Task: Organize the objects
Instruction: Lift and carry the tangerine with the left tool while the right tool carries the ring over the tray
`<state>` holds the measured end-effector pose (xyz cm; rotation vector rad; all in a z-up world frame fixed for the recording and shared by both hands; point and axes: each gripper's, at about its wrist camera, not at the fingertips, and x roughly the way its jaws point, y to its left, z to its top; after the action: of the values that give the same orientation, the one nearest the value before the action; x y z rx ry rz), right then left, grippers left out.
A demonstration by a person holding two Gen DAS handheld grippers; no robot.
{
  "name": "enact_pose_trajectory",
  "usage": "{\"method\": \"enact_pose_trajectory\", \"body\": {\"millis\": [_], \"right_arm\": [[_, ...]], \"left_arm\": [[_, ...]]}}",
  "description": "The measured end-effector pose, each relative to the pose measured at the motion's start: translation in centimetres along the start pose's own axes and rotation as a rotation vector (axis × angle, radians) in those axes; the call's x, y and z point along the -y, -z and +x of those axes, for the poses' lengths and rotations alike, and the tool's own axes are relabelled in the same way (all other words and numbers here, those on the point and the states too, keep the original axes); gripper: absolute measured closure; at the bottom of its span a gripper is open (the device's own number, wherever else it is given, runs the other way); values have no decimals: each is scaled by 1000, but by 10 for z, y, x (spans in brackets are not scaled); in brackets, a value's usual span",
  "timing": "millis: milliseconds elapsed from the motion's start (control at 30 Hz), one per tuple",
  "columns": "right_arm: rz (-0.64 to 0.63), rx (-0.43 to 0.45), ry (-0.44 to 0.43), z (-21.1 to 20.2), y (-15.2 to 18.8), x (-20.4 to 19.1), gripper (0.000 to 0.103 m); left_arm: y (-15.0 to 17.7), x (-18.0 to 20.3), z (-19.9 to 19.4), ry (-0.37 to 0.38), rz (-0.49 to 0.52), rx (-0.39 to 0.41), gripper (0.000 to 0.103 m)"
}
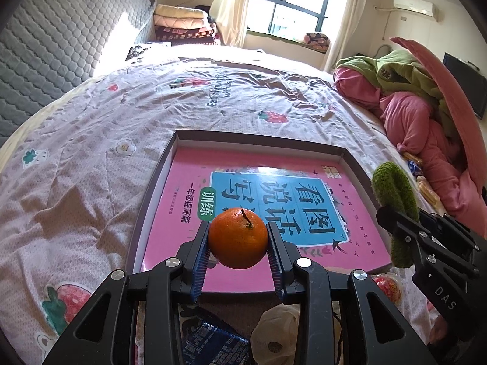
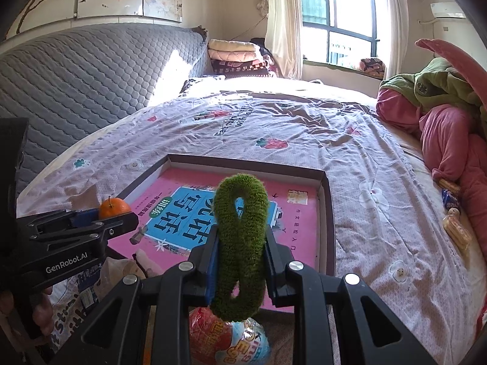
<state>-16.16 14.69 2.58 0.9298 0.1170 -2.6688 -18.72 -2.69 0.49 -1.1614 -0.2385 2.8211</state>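
My left gripper (image 1: 238, 238) is shut on an orange (image 1: 237, 238) with a short stem, held above the near part of a shallow dark-rimmed box (image 1: 152, 182). A pink book (image 1: 243, 188) lies flat inside the box. My right gripper (image 2: 240, 243) is shut on a fuzzy green loop (image 2: 240, 243), upright above the box's near edge (image 2: 330, 213). The loop also shows in the left wrist view (image 1: 395, 206), and the orange in the right wrist view (image 2: 113, 207).
The box lies on a bed with a pale printed quilt (image 1: 91, 152). A red and blue snack bag (image 2: 231, 337), a white bag (image 1: 274, 334) and a dark blue packet (image 1: 213, 346) lie under the grippers. Pink and green clothes (image 1: 411, 106) pile at the right, with small snack packets (image 2: 456, 228) beside them.
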Motion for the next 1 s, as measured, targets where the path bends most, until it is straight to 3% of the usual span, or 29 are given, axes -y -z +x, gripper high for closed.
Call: {"method": "enact_pose_trajectory", "body": {"millis": [1000], "right_arm": [[50,-159,-20,53,11,20,76]], "left_arm": [[-14,-12,54,2,-24,-102,67]]}}
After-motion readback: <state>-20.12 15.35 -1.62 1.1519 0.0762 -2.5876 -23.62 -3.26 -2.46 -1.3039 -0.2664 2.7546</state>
